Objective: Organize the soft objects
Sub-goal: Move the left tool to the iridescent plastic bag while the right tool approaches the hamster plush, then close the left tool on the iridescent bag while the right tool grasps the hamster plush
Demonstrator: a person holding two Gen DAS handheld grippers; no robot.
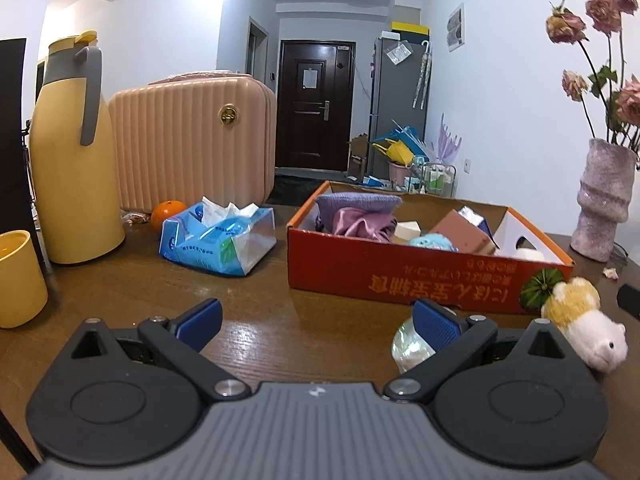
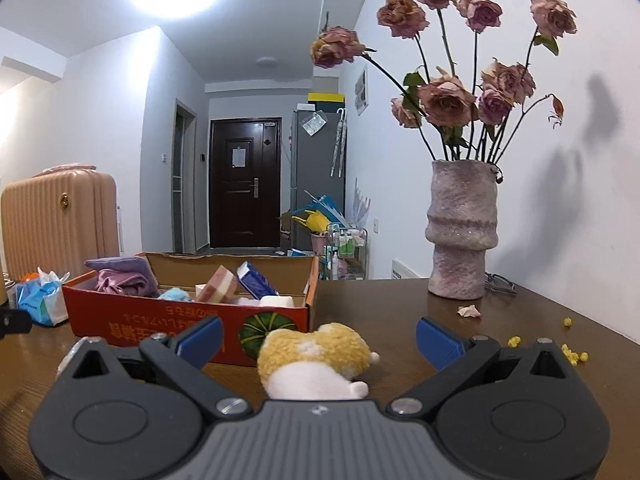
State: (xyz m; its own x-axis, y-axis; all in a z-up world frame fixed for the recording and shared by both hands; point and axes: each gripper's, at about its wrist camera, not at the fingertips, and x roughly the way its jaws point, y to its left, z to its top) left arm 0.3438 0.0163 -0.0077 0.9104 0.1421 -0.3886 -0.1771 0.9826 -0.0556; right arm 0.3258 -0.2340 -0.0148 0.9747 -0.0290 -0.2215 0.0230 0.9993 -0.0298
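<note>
Straddling a plush hamster (image 2: pixel 316 360) on the tabletop (image 2: pixel 400 308), the right claw (image 2: pixel 318 338) stands spread; the left claw (image 1: pixel 316 320) gapes empty beside the red box (image 1: pixel 400 268).

L gripper (image 1: pixel 316 322) open over table (image 1: pixel 120 292), nothing btwn fingers. Red box (image 1: pixel 400 276) w/ soft items ahead. Plush (image 1: pixel 580 320) by box's near right corner. Tissue pack (image 1: pixel 218 236) left of box; jug (image 1: pixel 72 152) near table's left edge.
</note>
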